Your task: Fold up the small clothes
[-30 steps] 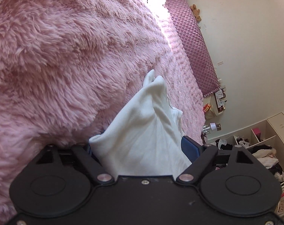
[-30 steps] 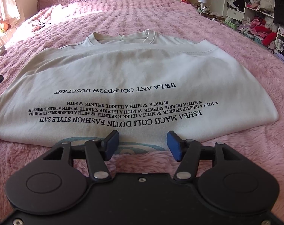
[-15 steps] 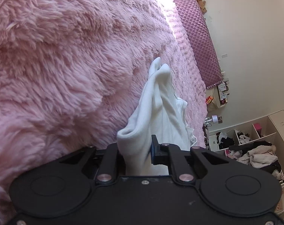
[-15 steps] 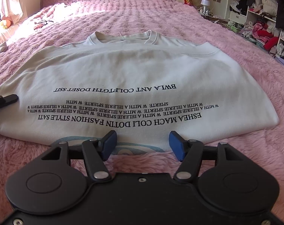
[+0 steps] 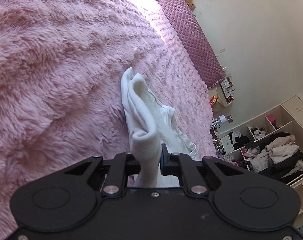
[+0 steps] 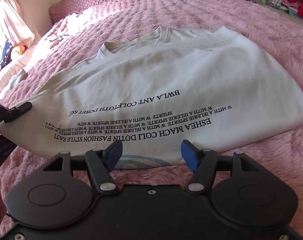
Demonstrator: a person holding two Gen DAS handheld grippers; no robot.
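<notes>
A white T-shirt [image 6: 171,76] with black printed text lies spread on the pink fluffy bed cover [image 6: 251,20], collar at the far side. My left gripper [image 5: 149,156] is shut on a bunched edge of the T-shirt [image 5: 139,110], lifted a little off the cover; it also shows at the shirt's left edge in the right wrist view [image 6: 13,112]. My right gripper [image 6: 151,154] is open and empty, just above the shirt's near hem.
A quilted purple headboard [image 5: 191,30] runs along the wall. Open shelves [image 5: 271,144] stuffed with clothes stand beside the bed. A bedside table [image 5: 223,98] with small items is near the headboard. A curtain [image 6: 9,20] hangs at the far left.
My left gripper closed on the shirt's edge and gathered it into a narrow fold. The right gripper tilted and shifted a little over the hem, still open.
</notes>
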